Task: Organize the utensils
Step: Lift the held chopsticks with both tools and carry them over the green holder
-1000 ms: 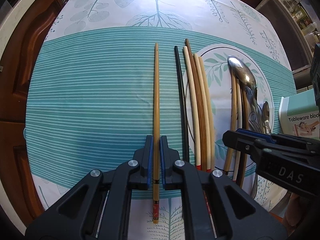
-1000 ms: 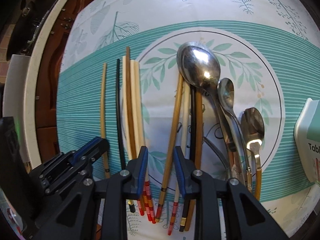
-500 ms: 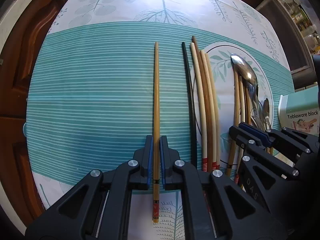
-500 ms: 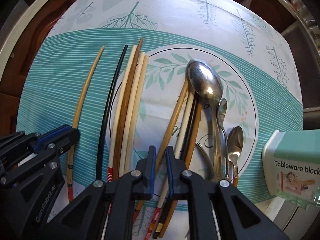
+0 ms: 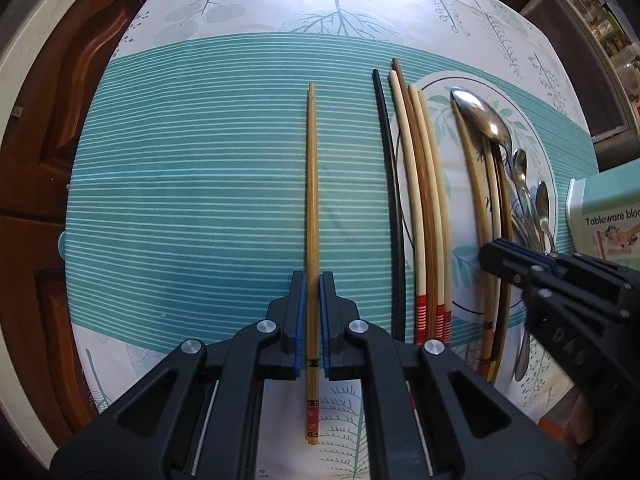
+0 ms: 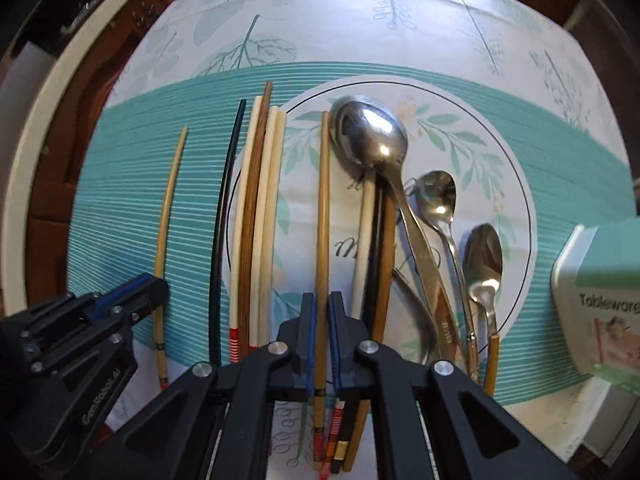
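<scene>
My left gripper (image 5: 313, 296) is shut on a bamboo chopstick (image 5: 312, 180) that lies alone on the teal striped cloth, gripped near its red-patterned end. Right of it lie a black chopstick (image 5: 390, 184) and a bundle of cream and brown chopsticks (image 5: 420, 200). In the right wrist view my right gripper (image 6: 322, 308) has its jaws closing tight on a tan chopstick (image 6: 323, 200), pads against both sides. That chopstick lies at the left of a pile with a cream, a black and a brown chopstick (image 6: 376, 264). A large spoon (image 6: 372, 136) and two small spoons (image 6: 438, 196) rest beside the pile.
A pale green box (image 6: 600, 280) labelled "Tableware block" stands at the table's right edge. The printed cloth (image 5: 200, 160) covers the table, with dark wooden cabinet doors (image 5: 36, 160) beyond its left edge. The left gripper (image 6: 154, 284) shows at the lower left of the right wrist view.
The right gripper's jaws have come together onto the tan chopstick, which now lies straighter, apart from the pile. The left gripper still holds its bamboo chopstick in the same spot.
</scene>
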Demonstrator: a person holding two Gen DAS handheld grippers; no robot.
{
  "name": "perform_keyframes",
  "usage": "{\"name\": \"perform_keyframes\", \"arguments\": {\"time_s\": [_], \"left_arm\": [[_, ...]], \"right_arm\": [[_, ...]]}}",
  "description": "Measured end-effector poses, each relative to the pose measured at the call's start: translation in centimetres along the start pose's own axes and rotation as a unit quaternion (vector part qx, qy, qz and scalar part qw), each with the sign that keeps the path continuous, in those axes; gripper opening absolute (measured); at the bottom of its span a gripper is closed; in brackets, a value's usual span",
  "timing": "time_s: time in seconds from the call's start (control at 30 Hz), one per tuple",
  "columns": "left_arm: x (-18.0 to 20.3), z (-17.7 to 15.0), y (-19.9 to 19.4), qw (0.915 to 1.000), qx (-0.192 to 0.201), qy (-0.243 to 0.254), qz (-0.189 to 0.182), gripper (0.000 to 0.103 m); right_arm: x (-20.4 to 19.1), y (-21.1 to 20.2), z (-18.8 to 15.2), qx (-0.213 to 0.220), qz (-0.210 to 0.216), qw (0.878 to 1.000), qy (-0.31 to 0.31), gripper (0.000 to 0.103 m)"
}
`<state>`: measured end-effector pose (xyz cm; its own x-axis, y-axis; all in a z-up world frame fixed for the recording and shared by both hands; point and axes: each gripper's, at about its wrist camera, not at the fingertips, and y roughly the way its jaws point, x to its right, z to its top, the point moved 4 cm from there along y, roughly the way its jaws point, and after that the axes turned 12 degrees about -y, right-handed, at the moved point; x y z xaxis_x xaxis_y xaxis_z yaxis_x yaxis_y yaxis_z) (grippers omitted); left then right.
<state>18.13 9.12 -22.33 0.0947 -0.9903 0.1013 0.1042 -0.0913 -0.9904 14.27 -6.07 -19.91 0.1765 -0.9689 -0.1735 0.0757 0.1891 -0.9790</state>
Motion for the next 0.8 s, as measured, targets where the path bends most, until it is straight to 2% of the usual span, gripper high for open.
{"name": "perform_keyframes", "arguments": {"time_s": [0.1, 0.17, 0.4, 0.53, 0.6, 0.7, 0.8], "left_arm": [[0.7, -0.4, -0.6, 0.9999, 0.012, 0.010, 0.000, 0.004], [1.4, -0.6, -1.5, 0.9996, 0.022, 0.015, -0.012, 0.004], [4.4, -1.6, -6.6, 0.9958, 0.061, 0.047, -0.050, 0.004], [7.6, -0.9, -10.3, 0.9912, 0.085, 0.067, -0.075, 0.004], [9.8, -0.9, -12.3, 0.9869, 0.103, 0.077, -0.096, 0.004], [13.2, -1.1, -15.6, 0.9782, 0.136, 0.092, -0.127, 0.004], [16.7, -1.2, -19.5, 0.9638, 0.181, 0.105, -0.165, 0.004]], "right_arm": [[1.0, -0.7, -0.8, 0.015, 0.029, 0.999, 0.011, 0.006], [1.5, -1.5, -1.4, 0.031, 0.055, 0.998, 0.016, 0.006], [2.4, -5.6, -3.2, 0.093, 0.107, 0.990, 0.016, 0.005], [4.1, -8.8, -3.8, 0.136, 0.156, 0.978, 0.020, 0.005], [4.9, -11.1, -4.6, 0.173, 0.177, 0.969, 0.021, 0.005], [6.5, -14.9, -5.6, 0.232, 0.183, 0.955, 0.017, 0.005], [9.2, -20.0, -7.0, 0.323, 0.153, 0.934, 0.008, 0.005]]}}
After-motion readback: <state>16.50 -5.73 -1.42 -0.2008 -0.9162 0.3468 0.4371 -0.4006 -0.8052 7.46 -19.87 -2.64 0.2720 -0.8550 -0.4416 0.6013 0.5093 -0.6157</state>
